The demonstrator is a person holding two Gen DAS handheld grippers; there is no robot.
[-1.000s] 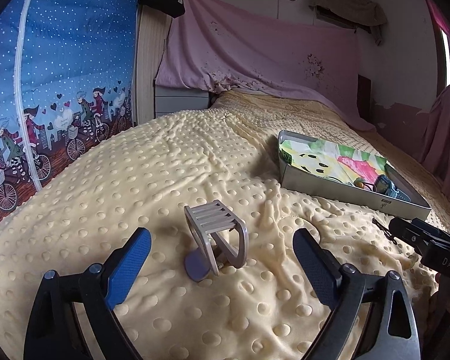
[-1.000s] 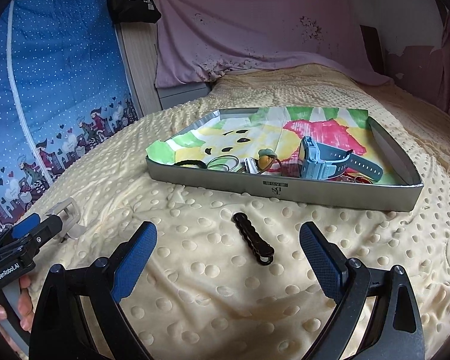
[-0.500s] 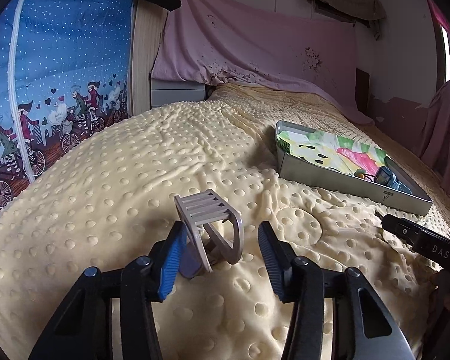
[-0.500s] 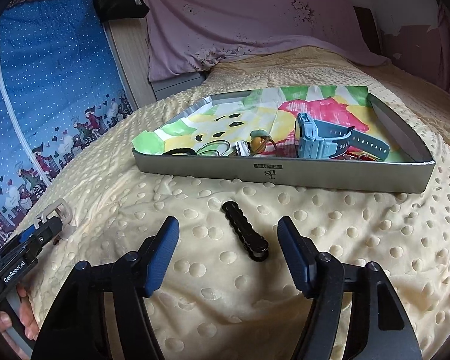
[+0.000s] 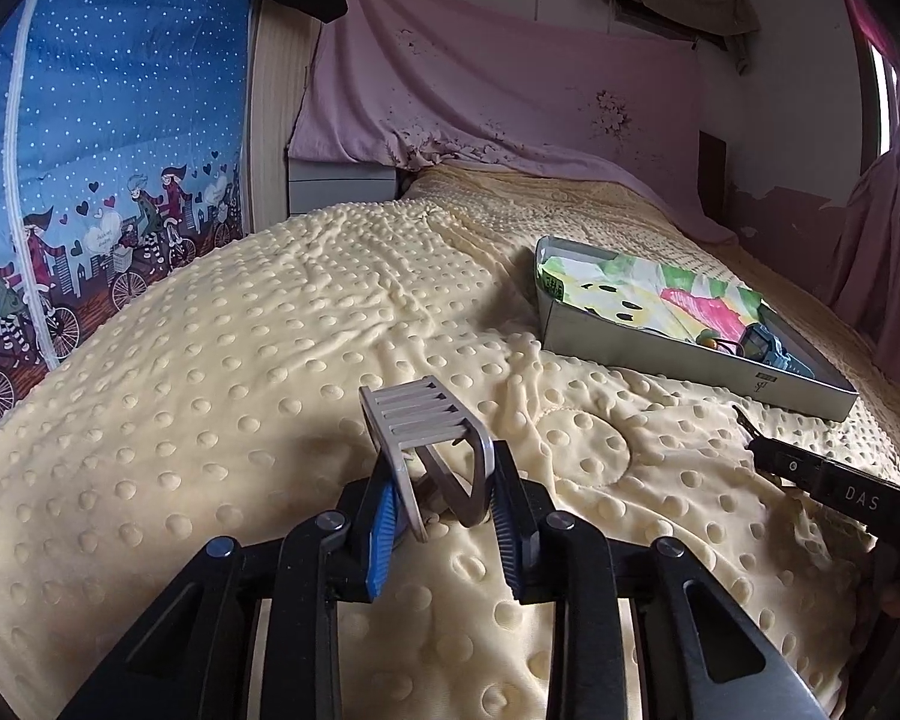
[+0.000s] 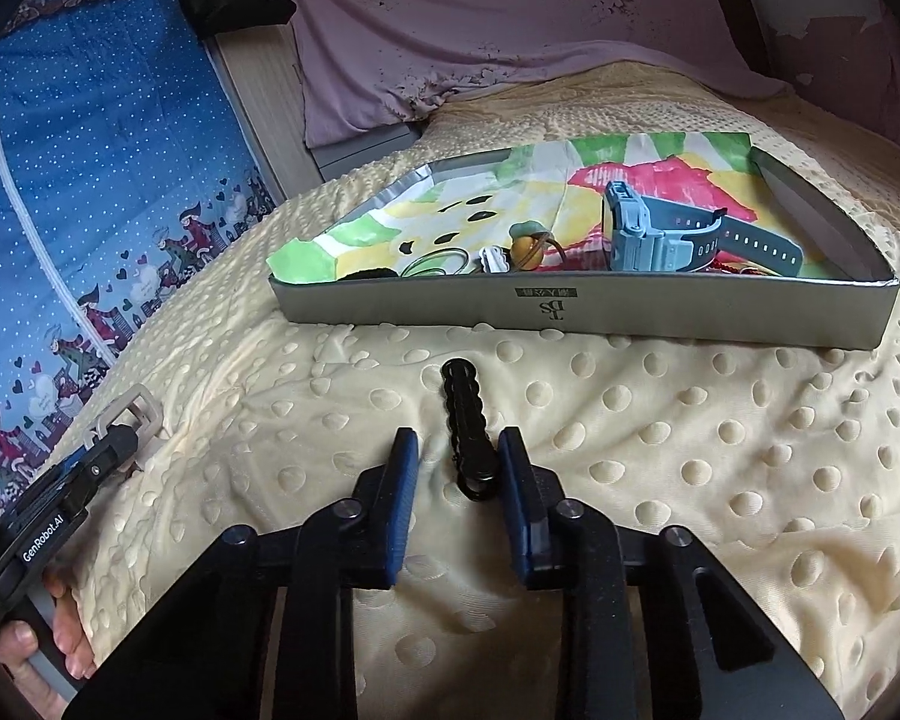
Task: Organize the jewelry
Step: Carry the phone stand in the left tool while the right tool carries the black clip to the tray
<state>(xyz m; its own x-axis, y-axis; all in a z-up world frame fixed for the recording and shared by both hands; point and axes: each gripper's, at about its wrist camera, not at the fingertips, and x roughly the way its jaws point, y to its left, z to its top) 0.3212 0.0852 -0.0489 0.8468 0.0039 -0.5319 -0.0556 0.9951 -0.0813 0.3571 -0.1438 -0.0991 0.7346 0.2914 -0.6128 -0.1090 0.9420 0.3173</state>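
Left wrist view: left gripper point(image 5: 444, 507) clenched on a grey slotted stand point(image 5: 432, 450), blue pads pressing both of its sides low down, the stand upright on the yellow dotted blanket point(image 5: 240, 372). Grey tray point(image 5: 678, 354) lies well apart to the right, lined with bright printed paper; a blue watch point(image 5: 771, 348) shows near its closer right corner. Tip of the other tool enters at the right edge.

Right wrist view: right gripper point(image 6: 457, 474) narrowed around a black beaded hair clip point(image 6: 465, 426) lying on the blanket just in front of the tray's near wall. Right pad touches the clip's near end; left pad stands a little apart, so the grip is not closed on it. Inside the tray: watch, yellow bead charm point(image 6: 528, 249), green rings point(image 6: 438, 261).
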